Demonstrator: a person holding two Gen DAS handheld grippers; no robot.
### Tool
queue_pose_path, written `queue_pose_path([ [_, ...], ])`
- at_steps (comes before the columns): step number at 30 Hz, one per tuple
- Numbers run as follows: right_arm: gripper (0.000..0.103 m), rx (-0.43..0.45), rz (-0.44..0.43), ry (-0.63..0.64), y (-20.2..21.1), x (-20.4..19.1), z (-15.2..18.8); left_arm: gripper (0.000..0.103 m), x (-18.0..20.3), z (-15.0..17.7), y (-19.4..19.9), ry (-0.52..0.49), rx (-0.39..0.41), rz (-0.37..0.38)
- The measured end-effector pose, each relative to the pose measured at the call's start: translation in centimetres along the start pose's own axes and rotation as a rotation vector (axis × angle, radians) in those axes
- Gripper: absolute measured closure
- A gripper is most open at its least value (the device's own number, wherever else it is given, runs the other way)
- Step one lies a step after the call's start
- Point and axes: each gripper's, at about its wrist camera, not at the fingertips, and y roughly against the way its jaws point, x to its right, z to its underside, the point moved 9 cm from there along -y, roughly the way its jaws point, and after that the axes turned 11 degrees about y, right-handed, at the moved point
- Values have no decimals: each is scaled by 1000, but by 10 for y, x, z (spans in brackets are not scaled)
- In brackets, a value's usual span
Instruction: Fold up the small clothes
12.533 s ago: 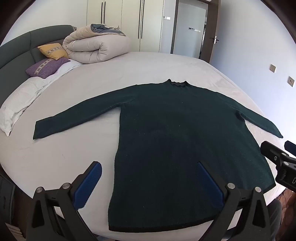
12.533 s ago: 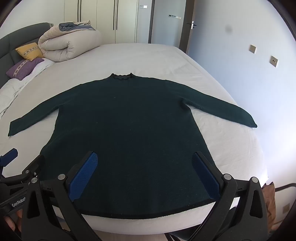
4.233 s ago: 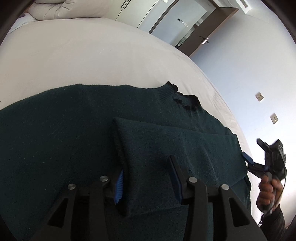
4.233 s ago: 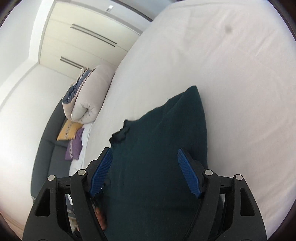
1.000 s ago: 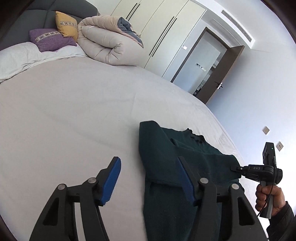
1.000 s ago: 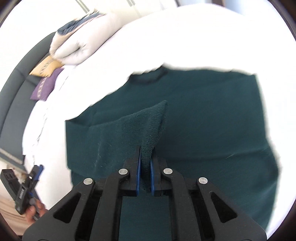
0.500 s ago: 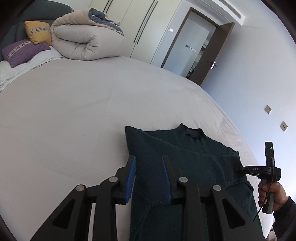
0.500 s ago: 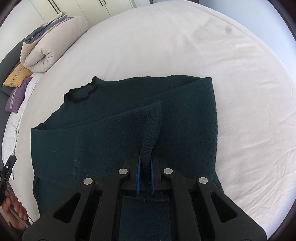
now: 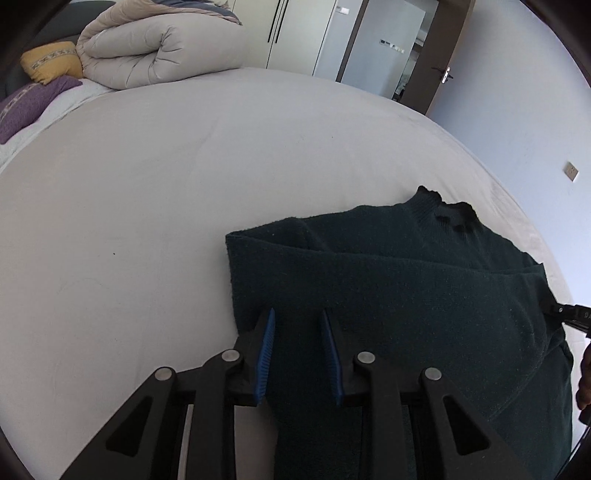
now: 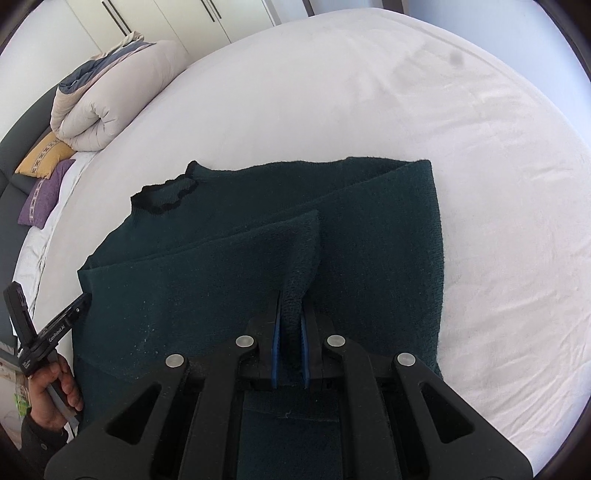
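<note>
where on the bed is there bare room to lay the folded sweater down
Bare sheet lies left of the sweater, up to the rolled duvet and pillows. More lies on its other side, out to the bed's edge. Crowded: the sweater itself, with the left gripper and right gripper on it.

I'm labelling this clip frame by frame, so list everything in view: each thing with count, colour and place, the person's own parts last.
sweater: one, dark green, partly folded on the bed.
bed: one, white sheet, dark headboard, fills both views.
duvet: one, beige, rolled at the head of the bed.
cushions: two, yellow and purple, beside the duvet.
wardrobe: one, cream, far wall.
door: one, brown, open.
left tongs: black, blue pads, slightly apart over the sweater's left edge.
right tongs: black, blue pads, shut on a sweater fold.
hand: one, gripping the left tongs' handle.
</note>
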Motion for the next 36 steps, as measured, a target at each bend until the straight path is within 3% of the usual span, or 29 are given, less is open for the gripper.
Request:
queue_pose_path([
  [8,93,81,-129,-93,-1,12,7,73,1,1,6,-12,8,13],
  [9,93,80,-135,-113,2,15,9,69,1,2,10,-9,7,12],
  [11,90,78,-123,-160,11,22,16,43,-1,10,26,-34,2,-58],
  [12,85,83,-105,-180,18,26,21,22,-4,17,38,-43,5,-104],
  [14,76,107,-69,-207,37,34,34,16,-7,32,73,-42,51,-98],
  [16,70,139,-72,-225,61,36,54,4,-9,54,107,-43,64,-107],
  [17,48,142,-72,-230,73,36,68,3,-8,70,123,-63,58,-123],
  [18,34,152,-62,-236,87,36,84,3,-5,86,137,-91,48,-121],
  [21,33,197,-86,-216,129,27,129,3,-5,138,174,-122,2,-105],
  [26,33,193,-125,-177,184,17,217,3,-34,213,218,70,-90,4],
  [29,33,172,-108,-172,207,25,265,6,-47,256,224,119,-171,24],
  [32,33,152,-117,-188,219,35,302,7,-46,277,229,86,-175,22],
  [36,33,139,-150,-255,224,53,330,11,-37,281,228,57,-217,45],
])
